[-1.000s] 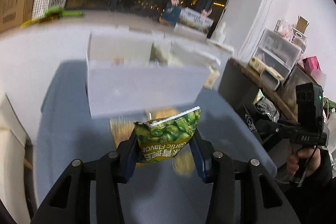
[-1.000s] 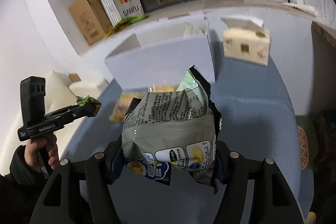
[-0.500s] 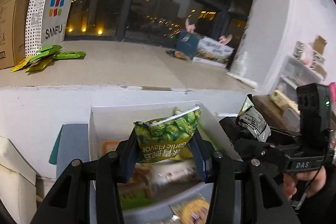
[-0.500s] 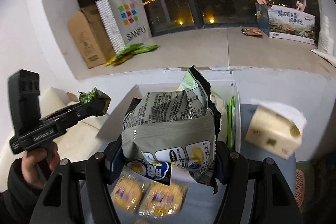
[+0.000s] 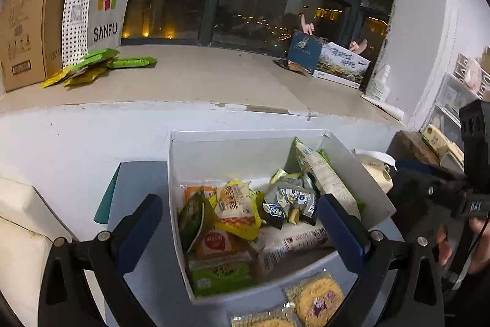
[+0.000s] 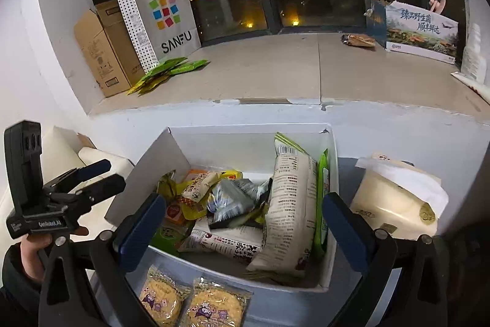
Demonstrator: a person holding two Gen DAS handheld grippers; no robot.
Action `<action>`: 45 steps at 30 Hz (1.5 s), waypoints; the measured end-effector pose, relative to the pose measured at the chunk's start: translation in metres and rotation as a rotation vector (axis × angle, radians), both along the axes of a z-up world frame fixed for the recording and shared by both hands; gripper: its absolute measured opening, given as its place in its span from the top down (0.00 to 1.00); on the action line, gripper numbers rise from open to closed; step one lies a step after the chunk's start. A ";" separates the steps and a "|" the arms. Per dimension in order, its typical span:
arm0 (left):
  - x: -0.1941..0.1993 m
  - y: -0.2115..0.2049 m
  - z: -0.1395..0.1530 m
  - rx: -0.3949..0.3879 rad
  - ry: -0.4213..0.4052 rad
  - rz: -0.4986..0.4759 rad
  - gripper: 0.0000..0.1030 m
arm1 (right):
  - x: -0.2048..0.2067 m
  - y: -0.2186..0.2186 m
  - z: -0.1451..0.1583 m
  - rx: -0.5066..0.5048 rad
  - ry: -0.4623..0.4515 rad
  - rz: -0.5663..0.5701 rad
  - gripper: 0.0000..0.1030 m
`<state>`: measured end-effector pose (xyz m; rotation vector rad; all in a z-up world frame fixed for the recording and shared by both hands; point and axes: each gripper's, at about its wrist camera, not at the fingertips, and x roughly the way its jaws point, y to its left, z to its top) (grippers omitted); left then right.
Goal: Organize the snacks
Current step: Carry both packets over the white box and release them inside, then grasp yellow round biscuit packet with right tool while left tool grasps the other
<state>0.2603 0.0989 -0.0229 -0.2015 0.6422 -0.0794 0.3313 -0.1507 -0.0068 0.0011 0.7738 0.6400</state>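
Grippers both over the white box (image 6: 332,161), jaws opening, nothing between them on either side. My left gripper (image 5: 239,232) hangs above the box's left half, where a green pack (image 5: 193,216) sits tilted on the pile; my right gripper (image 6: 245,232) hangs above the middle, near a grey pack (image 6: 232,198) on the heap. Snacks are inside the box, loose and overlapping, not sorted.

Step in hand, as I judge it: release into the box, then back out. To do it well I want the jaws fully clear of the packs before pulling away, and to lift rather than drag, since the tall pale pack (image 6: 291,204) leans on the right wall and could tip.

Two yellow cookie packs (image 6: 190,299) lie on the counter (image 6: 352,305) just outside the near wall; likely next. Tissue pack (image 6: 395,201) stands right of the box, close. Window ledge (image 6: 275,72) behind. Open room is toward me and upward.
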 end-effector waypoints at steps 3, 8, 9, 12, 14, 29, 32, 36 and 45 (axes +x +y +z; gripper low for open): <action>-0.024 -0.007 0.003 0.032 -0.021 -0.022 0.00 | -0.010 -0.004 0.005 0.015 -0.014 0.005 0.00; -0.075 -0.022 0.006 0.049 -0.043 -0.082 0.00 | -0.054 -0.013 0.012 0.026 -0.052 0.100 0.00; -0.090 -0.027 0.003 0.052 -0.044 -0.093 0.00 | -0.063 -0.015 0.011 0.015 -0.062 0.112 0.00; -0.122 -0.037 -0.004 0.058 -0.034 -0.116 0.00 | -0.100 -0.024 0.006 -0.041 -0.101 0.143 0.00; -0.146 -0.045 -0.016 0.086 -0.018 -0.111 0.00 | -0.122 -0.032 -0.001 -0.054 -0.117 0.141 0.00; -0.208 -0.049 -0.059 -0.013 0.080 -0.046 0.00 | -0.175 -0.037 -0.090 -0.101 0.060 0.068 0.00; -0.209 -0.046 -0.060 -0.025 0.081 -0.044 0.00 | -0.153 -0.018 -0.094 -0.138 0.087 0.047 0.00; -0.210 -0.048 -0.062 -0.017 0.092 -0.058 0.00 | -0.123 0.015 -0.111 -0.204 0.140 0.038 0.00; -0.207 -0.049 -0.071 -0.022 0.124 -0.073 0.00 | -0.084 0.051 -0.156 -0.343 0.209 0.017 0.02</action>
